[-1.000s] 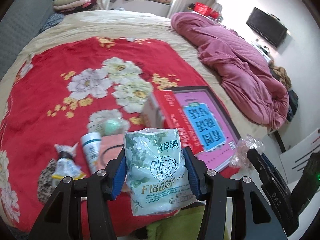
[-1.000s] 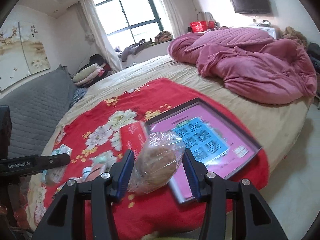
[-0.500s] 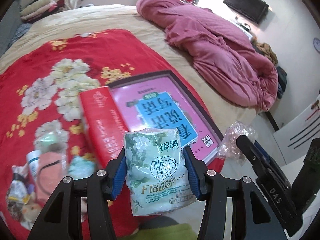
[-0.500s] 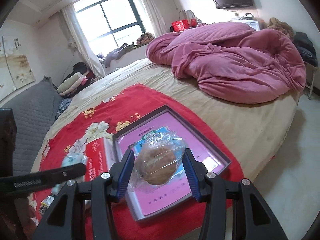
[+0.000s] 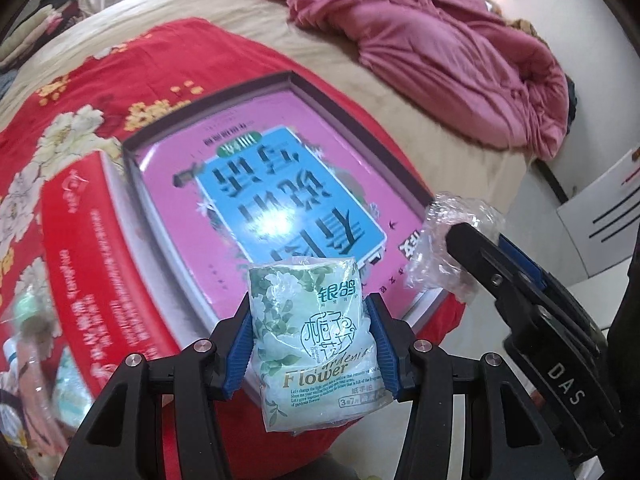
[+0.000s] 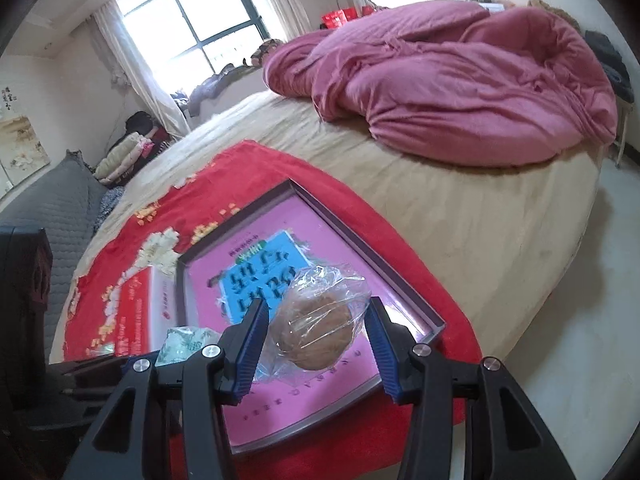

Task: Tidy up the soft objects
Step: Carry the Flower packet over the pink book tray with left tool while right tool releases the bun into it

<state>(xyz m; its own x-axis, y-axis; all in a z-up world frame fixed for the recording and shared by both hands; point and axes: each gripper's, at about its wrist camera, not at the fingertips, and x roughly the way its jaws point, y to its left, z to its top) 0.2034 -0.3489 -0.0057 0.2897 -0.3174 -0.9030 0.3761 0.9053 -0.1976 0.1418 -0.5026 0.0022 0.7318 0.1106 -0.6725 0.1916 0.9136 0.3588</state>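
Left gripper [image 5: 310,346] is clamped on a tissue pack [image 5: 316,336], held above the near edge of the pink tray [image 5: 172,216]. Right gripper [image 6: 316,344] is closed on a bagged bun [image 6: 316,334] over the same tray. Both items appear light and compressible, their film slippery; grip mid-body, gently.

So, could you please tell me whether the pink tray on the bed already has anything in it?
Empty: the pink tray shows only its printed bottom; tissue pack and bagged bun are gripped above it.
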